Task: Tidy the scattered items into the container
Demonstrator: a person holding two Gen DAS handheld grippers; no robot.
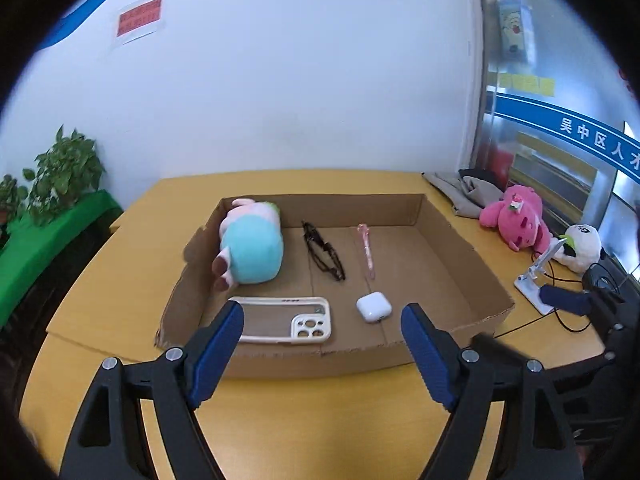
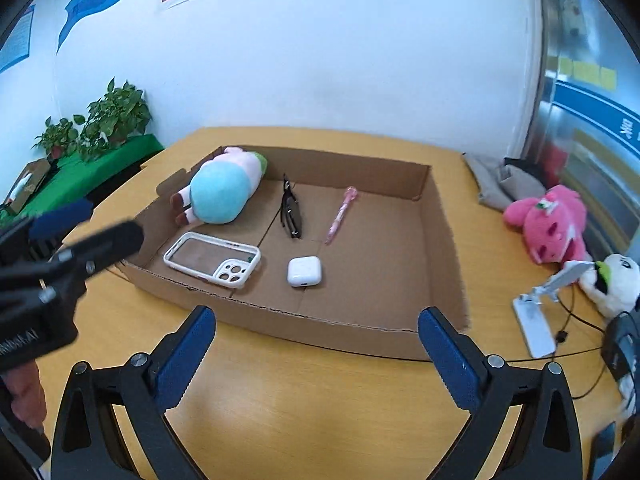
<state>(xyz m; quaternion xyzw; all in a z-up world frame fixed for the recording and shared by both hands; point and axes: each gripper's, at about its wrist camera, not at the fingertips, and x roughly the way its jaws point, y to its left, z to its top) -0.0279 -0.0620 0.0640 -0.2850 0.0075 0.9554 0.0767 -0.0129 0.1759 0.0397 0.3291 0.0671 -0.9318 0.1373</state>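
A shallow cardboard box (image 1: 452,240) (image 2: 440,240) lies on the yellow table. Inside it lie a blue and pink plush toy (image 1: 252,246) (image 2: 224,192), dark glasses (image 1: 324,256) (image 2: 292,212), a pink pen (image 1: 367,250) (image 2: 340,214), a white phone case (image 1: 288,320) (image 2: 214,260) and a white earbud case (image 1: 374,307) (image 2: 304,271). My left gripper (image 1: 322,340) is open and empty, just in front of the box's near wall. My right gripper (image 2: 318,344) is open and empty, near the box's front edge. The left gripper also shows at the left of the right wrist view (image 2: 72,248).
Right of the box lie a pink plush (image 1: 516,216) (image 2: 552,224), a white panda plush (image 1: 584,246) (image 2: 612,284), a white phone stand (image 1: 536,280) (image 2: 540,312) with black cables, and grey cloth (image 1: 460,192) (image 2: 508,184). Potted plants (image 2: 112,120) stand on a green shelf at left.
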